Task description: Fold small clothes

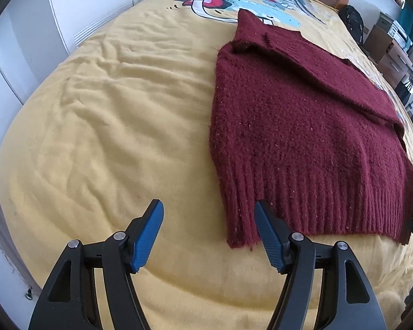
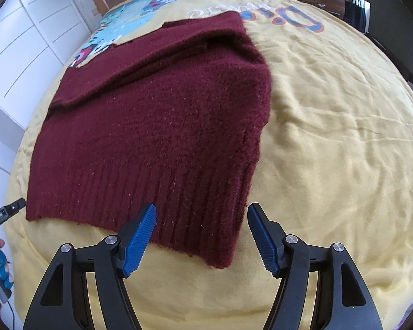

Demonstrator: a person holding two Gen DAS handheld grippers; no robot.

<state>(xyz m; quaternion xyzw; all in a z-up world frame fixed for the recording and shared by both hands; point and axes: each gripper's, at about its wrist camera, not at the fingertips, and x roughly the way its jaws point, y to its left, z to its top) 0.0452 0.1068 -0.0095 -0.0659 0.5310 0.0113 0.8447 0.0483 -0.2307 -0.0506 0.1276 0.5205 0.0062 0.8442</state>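
Left tool (image 1: pixel 209 206): blue pads spread apart, nothing between them, pointing steeply down at the bed's yellow blanket (image 1: pixel 102 126).
Left tool's neighbour: the hem corner of the maroon sweater (image 1: pixel 294 137) sits right at the tool's right-hand pad, beside it rather than clamped; whether that pad brushes the knit I can't tell.
Sweater, long axis: it runs away from both tools, ribbed hem nearest, neck end farthest, lying flat on the blanket.
Sweater, folds: a sleeve is laid diagonally across the body; in the left wrist view it slants from far left to near right.
Cut off, left view: the sweater's right edge slides into the dark lens rim, and a black tool tip pokes in there, too little of it to read.
Right tool (image 2: pixel 201 211): pads wide apart as well, hovering over the hem, with the sweater's near right corner (image 2: pixel 217 258) below and between them; the pads do not press on it.
Sweater from the right tool: it stretches ahead and to the left, the folded sleeve crossing the far half.
Hard to make out, right view: the far edge is soft and blurred; the blanket's printed lettering (image 2: pixel 289 13) beyond it is warped and unreadable.
Edge of right view: at far left, a black tool tip (image 2: pixel 13 206) beside the hem's left corner, with blue-and-white bits below, unclear.
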